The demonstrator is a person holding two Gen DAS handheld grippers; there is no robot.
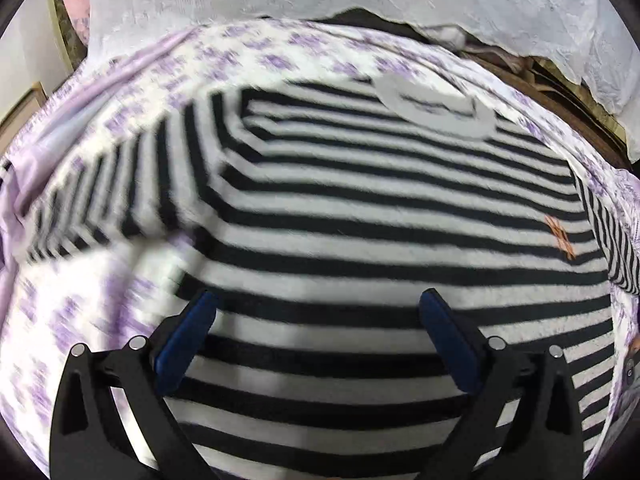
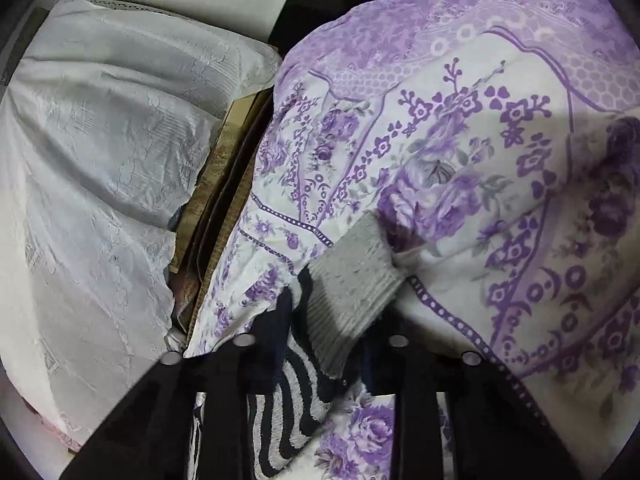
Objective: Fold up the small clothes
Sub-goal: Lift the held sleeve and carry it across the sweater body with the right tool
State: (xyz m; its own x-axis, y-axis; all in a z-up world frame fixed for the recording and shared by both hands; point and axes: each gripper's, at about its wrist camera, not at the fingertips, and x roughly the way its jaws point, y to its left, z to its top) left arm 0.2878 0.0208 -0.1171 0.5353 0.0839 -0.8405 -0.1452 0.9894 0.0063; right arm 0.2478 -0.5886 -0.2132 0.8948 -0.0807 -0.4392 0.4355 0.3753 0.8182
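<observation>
Striped sweater [image 1: 380,216] flat on purple floral sheet [image 2: 500,160]. Left gripper [image 1: 316,320] spread wide above body, holding nothing. Right gripper [image 2: 320,344] pinching grey cuff [image 2: 352,276] of sleeve – thin grip, could slip mid-fold, or drag sheet along.

Left gripper [image 1: 318,308]: I read its two blue-padded fingers [image 1: 186,344] as spread wide apart with nothing between them, the black linkages splaying outward below, the whole tool tilted forward and down from above; the view is smeared with motion blur. Right gripper [image 2: 320,344]: I see its black fingers drawn close together and pinching the grey ribbed cuff of the striped sweater [image 2: 348,296], with the cuff standing up past the tips. The pads themselves sit in shadow, so I cannot read exactly how much fabric lies between them.
</observation>
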